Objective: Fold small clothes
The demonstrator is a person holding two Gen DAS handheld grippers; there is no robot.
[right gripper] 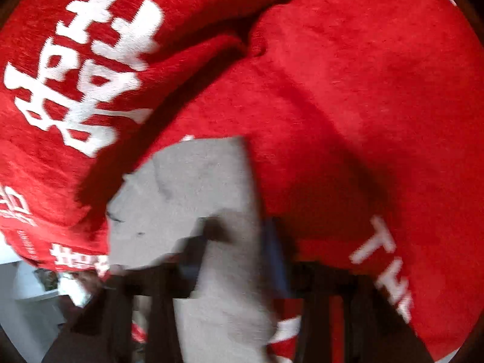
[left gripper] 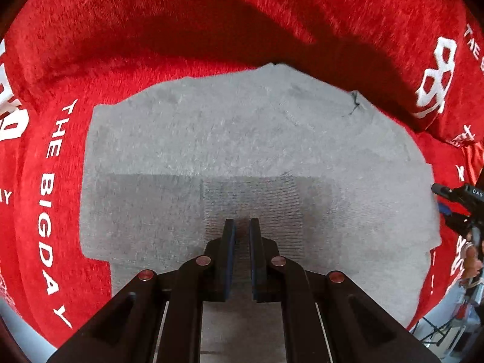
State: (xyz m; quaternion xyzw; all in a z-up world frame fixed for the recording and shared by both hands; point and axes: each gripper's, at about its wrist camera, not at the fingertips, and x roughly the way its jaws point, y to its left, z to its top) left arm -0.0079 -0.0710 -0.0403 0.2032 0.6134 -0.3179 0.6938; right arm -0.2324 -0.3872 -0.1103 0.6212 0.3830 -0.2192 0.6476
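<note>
Folding neatly depends on edges meeting: the grey garment (left gripper: 248, 157) lies flat on the red blanket (left gripper: 151, 30). The left gripper (left gripper: 242, 227) hovers over its near hem, fingers narrowly parted, gripping nothing. The right gripper (right gripper: 242, 233) seems clenched on a grey edge, though blur obscures it; lifting evenly would avoid creases.

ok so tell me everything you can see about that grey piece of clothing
The grey garment is a small, soft knit piece, fuzzy on top with a ribbed band near the left gripper. It lies mostly flat on the red blanket, already partly folded, a dark thread at its far right corner. The left gripper's narrowly parted fingers hover over or touch the ribbing. In the blurred right view, the cloth runs between the right gripper's fingers.
</note>
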